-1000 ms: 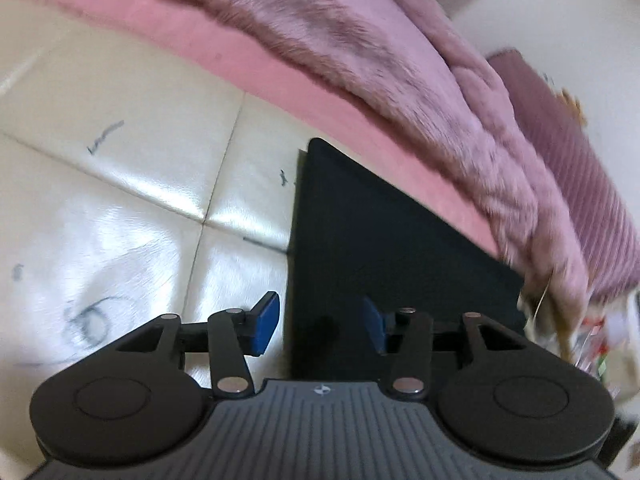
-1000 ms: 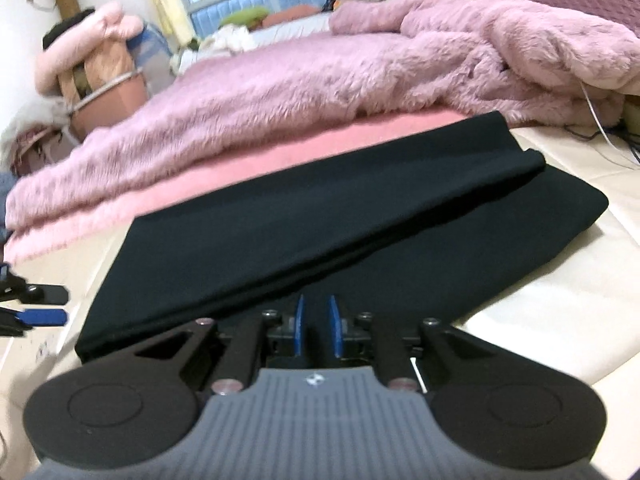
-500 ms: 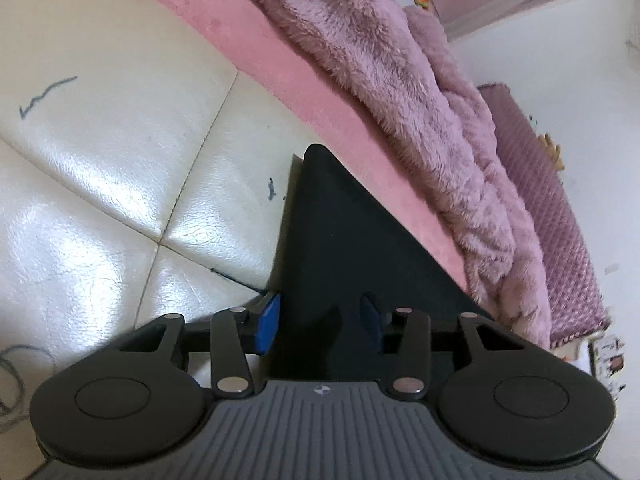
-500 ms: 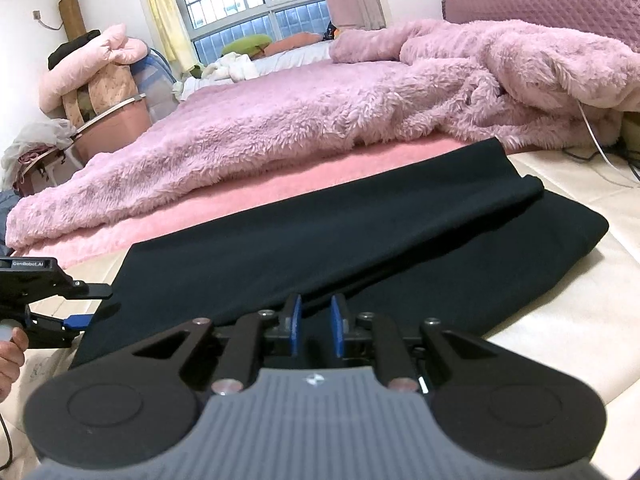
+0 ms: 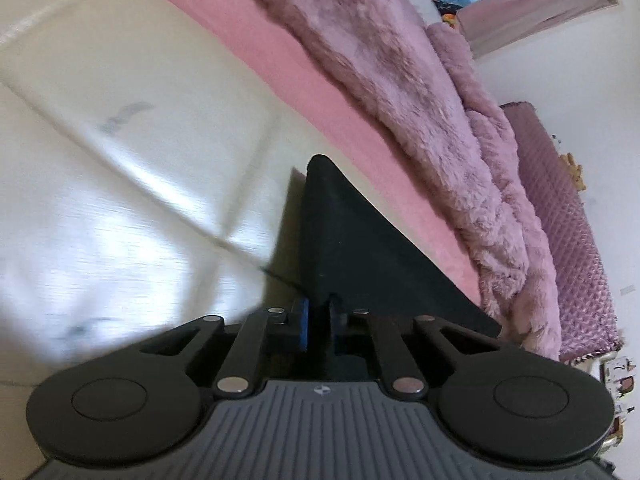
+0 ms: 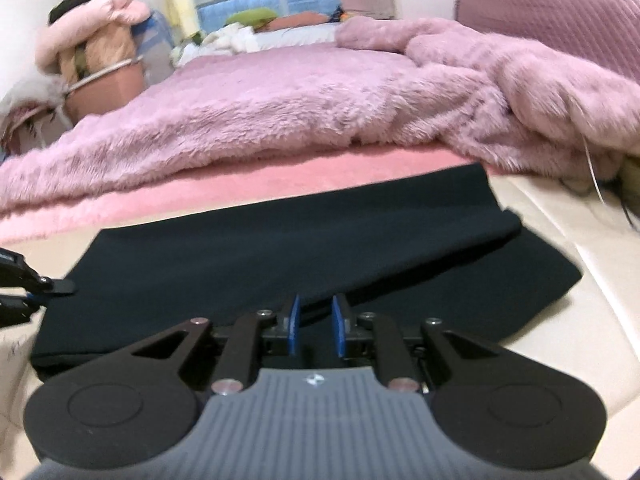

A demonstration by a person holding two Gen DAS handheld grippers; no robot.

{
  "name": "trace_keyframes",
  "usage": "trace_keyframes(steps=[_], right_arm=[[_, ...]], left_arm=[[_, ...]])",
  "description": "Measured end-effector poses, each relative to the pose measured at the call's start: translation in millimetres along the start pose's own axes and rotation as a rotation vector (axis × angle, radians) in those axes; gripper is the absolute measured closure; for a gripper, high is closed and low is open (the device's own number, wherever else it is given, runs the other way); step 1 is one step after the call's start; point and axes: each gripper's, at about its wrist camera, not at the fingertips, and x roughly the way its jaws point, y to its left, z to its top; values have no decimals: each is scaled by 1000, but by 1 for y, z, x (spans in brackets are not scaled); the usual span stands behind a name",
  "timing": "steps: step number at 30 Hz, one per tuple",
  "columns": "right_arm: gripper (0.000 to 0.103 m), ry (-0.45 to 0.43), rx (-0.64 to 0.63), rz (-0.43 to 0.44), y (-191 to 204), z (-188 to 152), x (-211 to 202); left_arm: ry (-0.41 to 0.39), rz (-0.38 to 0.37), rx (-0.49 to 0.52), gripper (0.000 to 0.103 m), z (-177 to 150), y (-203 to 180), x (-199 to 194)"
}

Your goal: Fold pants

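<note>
The black pants [image 6: 280, 256] lie folded lengthwise on a cream leather surface [image 5: 120, 200], one long edge against a pink sheet. My left gripper [image 5: 318, 318] is shut on the near left end of the pants [image 5: 360, 248], and that end looks lifted a little. It also shows in the right wrist view [image 6: 36, 288] at the pants' left end. My right gripper [image 6: 316, 324] hovers over the near long edge, jaws a small gap apart, with no cloth between them.
A fluffy pink blanket [image 6: 320, 92] covers the bed behind the pants. A purple quilted headboard [image 6: 560, 16] stands at the right. Bags and laundry [image 6: 92, 60] are piled at the far left by the window. A thin cable [image 6: 592, 168] hangs near the right end.
My left gripper moved onto the pants' end and shut on it. My right gripper's jaws opened slightly and its view tilted up a little.
</note>
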Motion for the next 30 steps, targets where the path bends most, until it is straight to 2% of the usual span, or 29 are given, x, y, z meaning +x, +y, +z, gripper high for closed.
trace_keyframes(steps=[6, 12, 17, 24, 30], right_arm=[[90, 48, -96, 44, 27, 9, 1], [90, 97, -176, 125, 67, 1, -2], [90, 135, -226, 172, 92, -3, -6], [90, 151, -264, 229, 120, 7, -4], [101, 147, -342, 335, 176, 17, 10]], left_arm=[[-13, 59, -45, 94, 13, 34, -60], [-50, 126, -12, 94, 40, 55, -122], [-97, 167, 26, 94, 66, 57, -163], [-110, 188, 114, 95, 87, 27, -185], [-116, 133, 123, 95, 89, -9, -190]])
